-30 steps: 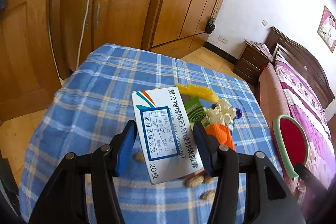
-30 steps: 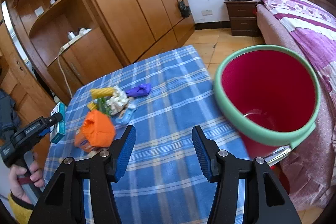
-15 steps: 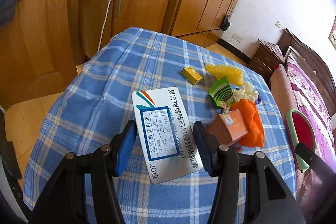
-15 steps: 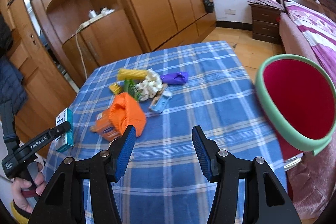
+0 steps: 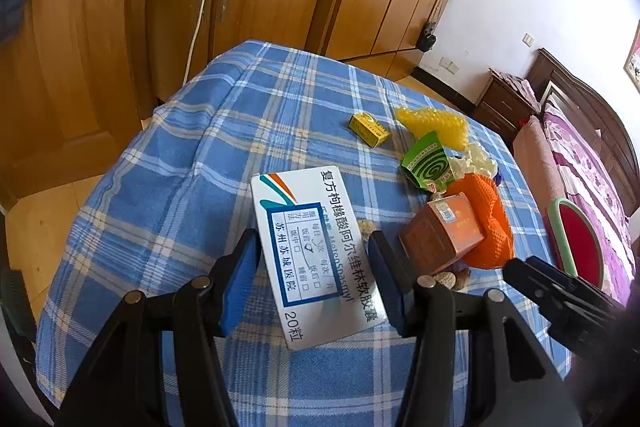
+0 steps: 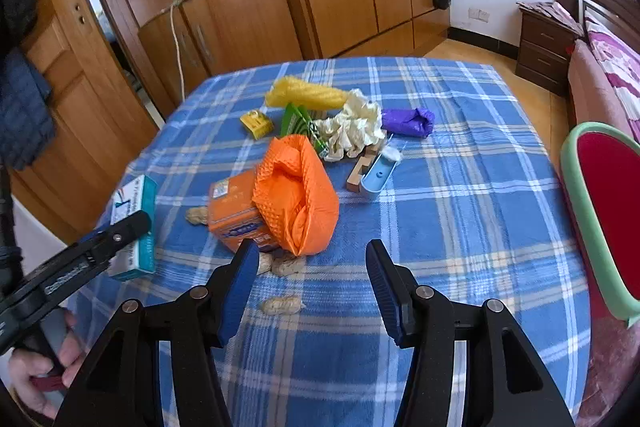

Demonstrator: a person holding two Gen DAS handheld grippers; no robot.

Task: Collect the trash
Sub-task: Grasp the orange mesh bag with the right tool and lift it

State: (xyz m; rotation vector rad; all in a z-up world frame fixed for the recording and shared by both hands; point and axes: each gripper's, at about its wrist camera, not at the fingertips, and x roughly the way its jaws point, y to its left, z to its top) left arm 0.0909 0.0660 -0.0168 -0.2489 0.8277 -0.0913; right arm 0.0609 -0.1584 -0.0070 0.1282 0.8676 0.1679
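Note:
My left gripper [image 5: 314, 281] is shut on a white and teal medicine box [image 5: 316, 251] and holds it above the near left part of the blue checked table [image 5: 240, 131]; the box also shows in the right wrist view [image 6: 134, 223]. My right gripper [image 6: 312, 287] is open and empty, just in front of an orange mesh bag [image 6: 296, 195] and an orange carton [image 6: 234, 215]. Peanut shells [image 6: 282, 305] lie between its fingers. A red bin with a green rim [image 6: 604, 215] stands at the table's right edge.
More trash lies mid-table: a yellow net [image 6: 304, 93], a small yellow box [image 6: 256, 123], a green packet [image 6: 298, 123], crumpled white paper [image 6: 354, 127], a purple bag [image 6: 408, 121], a blue plastic piece [image 6: 378, 173]. Wooden wardrobes stand behind, a bed to the right.
My left gripper has pulled back and up with the medicine box, away from the trash pile. My right gripper has swung left from the red bin toward the orange bag.

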